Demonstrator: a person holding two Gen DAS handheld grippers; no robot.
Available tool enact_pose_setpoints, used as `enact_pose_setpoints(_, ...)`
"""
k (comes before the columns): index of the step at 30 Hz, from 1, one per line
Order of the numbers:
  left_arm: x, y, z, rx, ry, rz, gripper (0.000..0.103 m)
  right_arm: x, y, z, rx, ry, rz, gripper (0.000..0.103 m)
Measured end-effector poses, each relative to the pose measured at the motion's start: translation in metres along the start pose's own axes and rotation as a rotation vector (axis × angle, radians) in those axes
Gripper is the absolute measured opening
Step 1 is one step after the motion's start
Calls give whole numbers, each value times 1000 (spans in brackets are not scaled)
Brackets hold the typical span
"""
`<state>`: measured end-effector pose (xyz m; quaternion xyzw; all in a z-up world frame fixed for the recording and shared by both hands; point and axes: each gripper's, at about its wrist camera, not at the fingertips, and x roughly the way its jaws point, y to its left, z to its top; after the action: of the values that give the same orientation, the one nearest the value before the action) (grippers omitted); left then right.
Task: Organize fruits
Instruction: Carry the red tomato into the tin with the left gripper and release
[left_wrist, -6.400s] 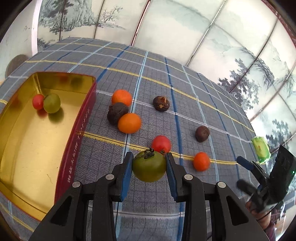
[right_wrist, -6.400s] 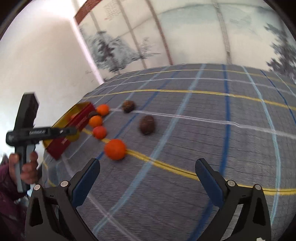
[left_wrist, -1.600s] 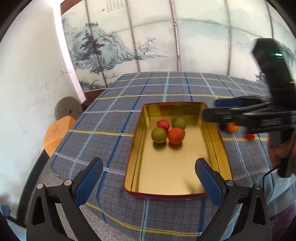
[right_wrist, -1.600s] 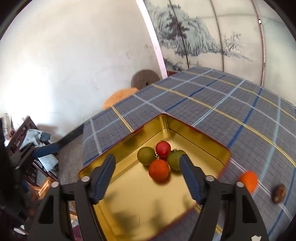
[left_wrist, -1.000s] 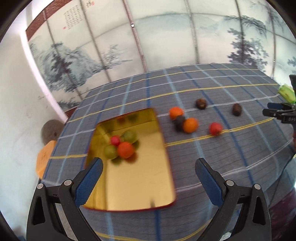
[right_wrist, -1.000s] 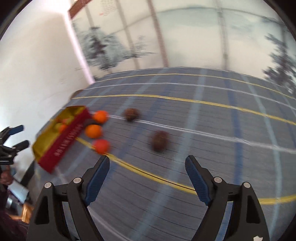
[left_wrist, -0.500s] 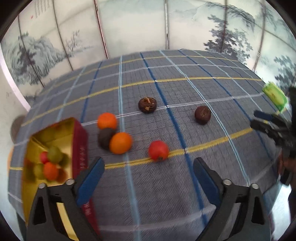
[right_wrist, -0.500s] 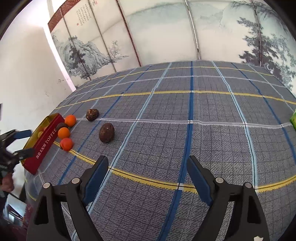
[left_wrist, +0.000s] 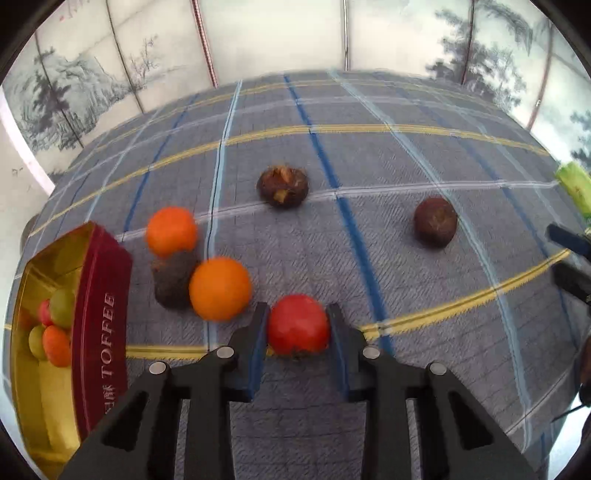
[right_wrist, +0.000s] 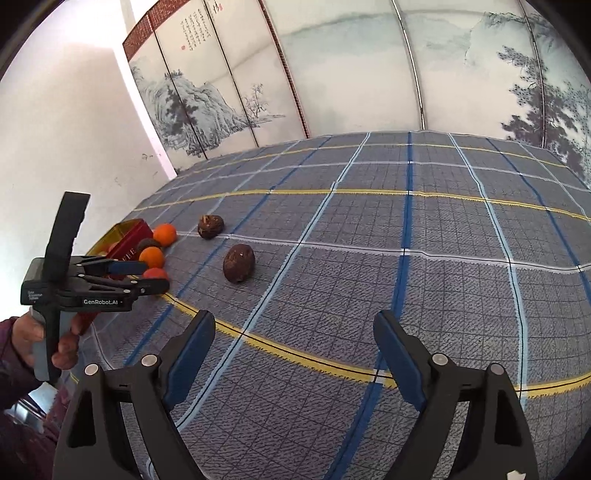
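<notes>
The left hand-held gripper (left_wrist: 298, 334) has its fingers narrowed around the red fruit (left_wrist: 298, 325), low in the centre of the left wrist view; both pads appear to touch it while it sits on the checked surface (left_wrist: 369, 240). The pick is in hand. Next comes lifting it clear and carrying it to the gold tin (left_wrist: 99, 295) at lower left. The right hand-held gripper (right_wrist: 293, 354) hangs wide apart, holding nothing.

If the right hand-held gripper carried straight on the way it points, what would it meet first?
Probably just the plaid tablecloth; no fruit lies between the open right hand-held gripper's fingers, though depth is unclear.
</notes>
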<state>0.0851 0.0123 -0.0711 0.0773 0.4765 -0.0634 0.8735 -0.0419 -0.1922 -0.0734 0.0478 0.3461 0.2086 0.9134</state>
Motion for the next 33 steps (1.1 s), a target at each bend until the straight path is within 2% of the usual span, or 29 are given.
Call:
enact_pose_setpoints(9,-16,-1,-5,7,-29,-17,31,9,0,1,-4,38,-70,85)
enact_pose_setpoints(16,-51,8,-5,-8,-91,-41,31,11,0,1,-6,52,-99,85)
enact_pose_setpoints(22,-84,32,-6,-68,-129,-51,31,11,0,1,-5,56,-115,85)
enact_pose_setpoints(33,-120,82,-19,-116,-184,54,31,15,-1,2,0,80,-133,86)
